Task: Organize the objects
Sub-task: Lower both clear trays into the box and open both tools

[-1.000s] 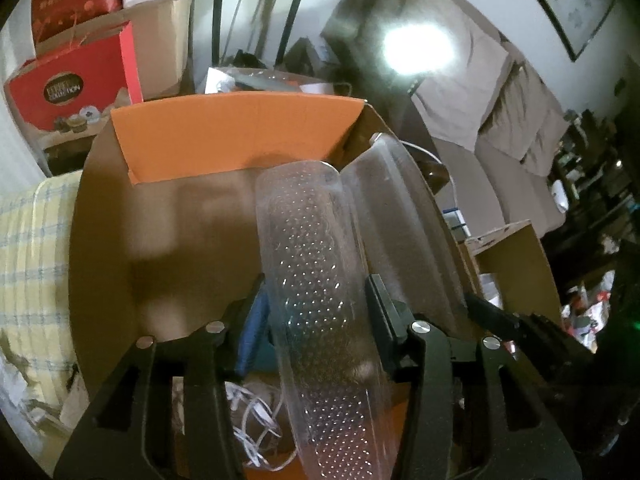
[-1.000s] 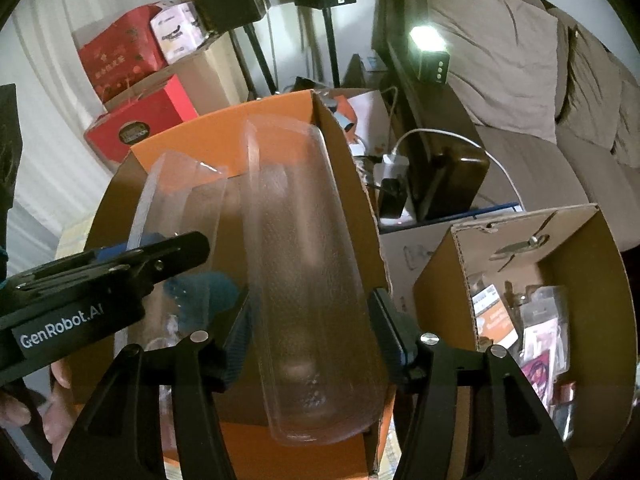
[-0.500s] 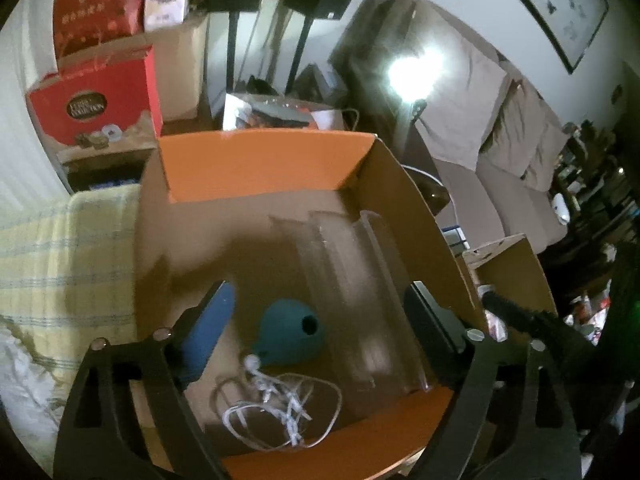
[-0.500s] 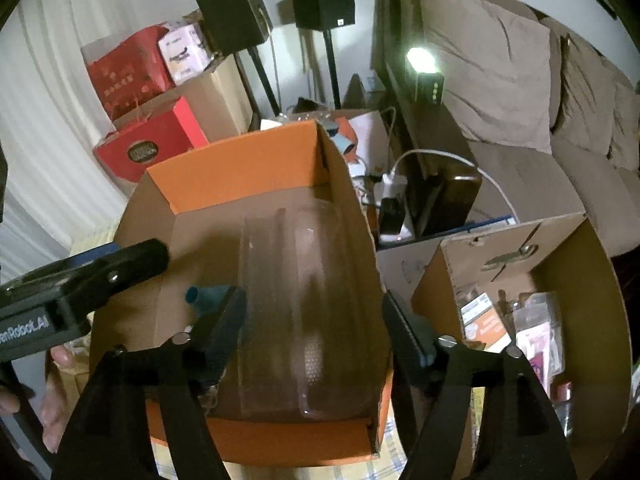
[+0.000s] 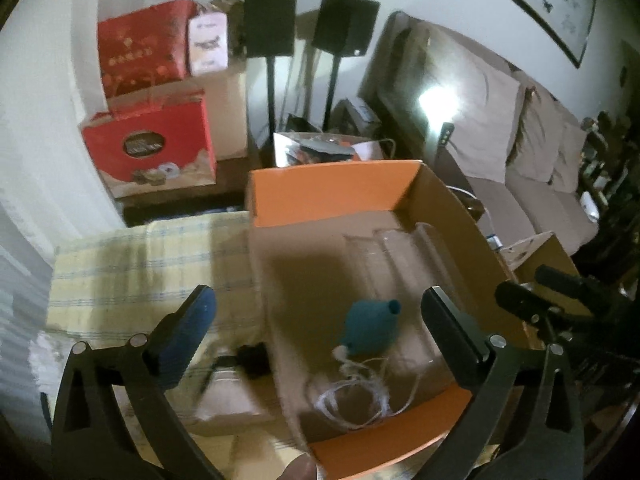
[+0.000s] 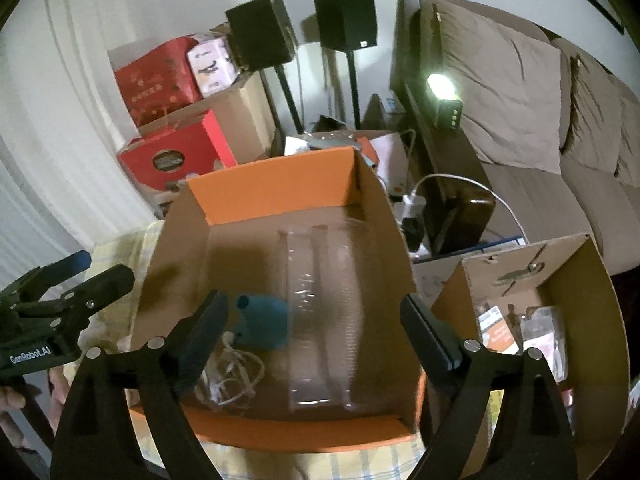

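Left gripper [image 5: 316,320]: my fingers stood wide apart and held nothing, above the near left edge of the box [image 5: 332,192].
Right gripper [image 6: 314,316]: also spread wide and empty, over the box's near half.
Box: orange-flapped cardboard, open, on a yellow checked cloth [image 5: 132,264].
Clear trays [image 6: 320,320]: two long plastic pieces lay side by side along the box floor, from about 6 o'clock up to 12 o'clock between my right fingers.
Teal bulb [image 6: 264,322]: lay on the box floor just left of the trays, near my right gripper's left finger; in the left view it sat between the fingers at about 3 o'clock of centre.
White cord [image 5: 360,392]: a loose tangle touching the bulb's near end, at 6 o'clock from it.
Black item [image 5: 252,358]: small, blurred, on the cloth outside the box's left wall; I could not tell what it was.
Handling, as I judged it: the trays looked light, thin and slippery, likely to flex or crack, best pinched across the narrow width mid-length. The bulb looked soft and squashy, so a gentle grip around its fat middle. The cord would be limp and snag easily.
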A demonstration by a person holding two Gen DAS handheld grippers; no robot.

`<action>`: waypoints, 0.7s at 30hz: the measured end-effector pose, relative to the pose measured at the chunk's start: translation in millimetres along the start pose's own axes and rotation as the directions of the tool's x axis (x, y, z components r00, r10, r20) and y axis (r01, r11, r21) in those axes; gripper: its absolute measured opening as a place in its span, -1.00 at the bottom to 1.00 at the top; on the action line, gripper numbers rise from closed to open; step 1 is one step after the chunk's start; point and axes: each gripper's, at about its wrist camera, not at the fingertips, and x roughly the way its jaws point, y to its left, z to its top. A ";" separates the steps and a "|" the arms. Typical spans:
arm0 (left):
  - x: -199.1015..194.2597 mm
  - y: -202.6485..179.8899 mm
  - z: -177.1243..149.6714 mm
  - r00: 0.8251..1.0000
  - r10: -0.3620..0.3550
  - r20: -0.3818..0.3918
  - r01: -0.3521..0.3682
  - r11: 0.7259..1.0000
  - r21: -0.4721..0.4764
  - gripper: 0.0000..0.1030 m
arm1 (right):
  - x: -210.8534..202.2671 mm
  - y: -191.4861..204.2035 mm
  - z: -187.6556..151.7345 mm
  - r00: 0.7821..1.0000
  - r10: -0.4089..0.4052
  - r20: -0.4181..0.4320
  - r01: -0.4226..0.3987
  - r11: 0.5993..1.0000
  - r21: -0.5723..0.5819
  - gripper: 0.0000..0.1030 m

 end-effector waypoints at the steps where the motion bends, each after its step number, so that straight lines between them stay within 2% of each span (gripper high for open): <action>1: -4.1 4.9 -1.6 1.000 0.007 0.009 -0.007 1.000 0.000 0.99 | -0.7 3.4 0.2 1.000 0.003 0.002 -0.003 1.000 -0.003 0.79; 7: -23.5 23.0 -9.8 0.997 0.054 0.055 -0.054 0.999 -0.006 0.99 | -5.2 26.2 1.2 0.999 0.025 0.027 -0.025 0.999 -0.030 0.95; 21: -61.8 69.4 -23.9 0.990 0.091 0.110 -0.086 0.995 -0.049 0.99 | -17.7 84.6 -3.3 0.996 0.063 0.070 -0.056 0.994 -0.096 0.99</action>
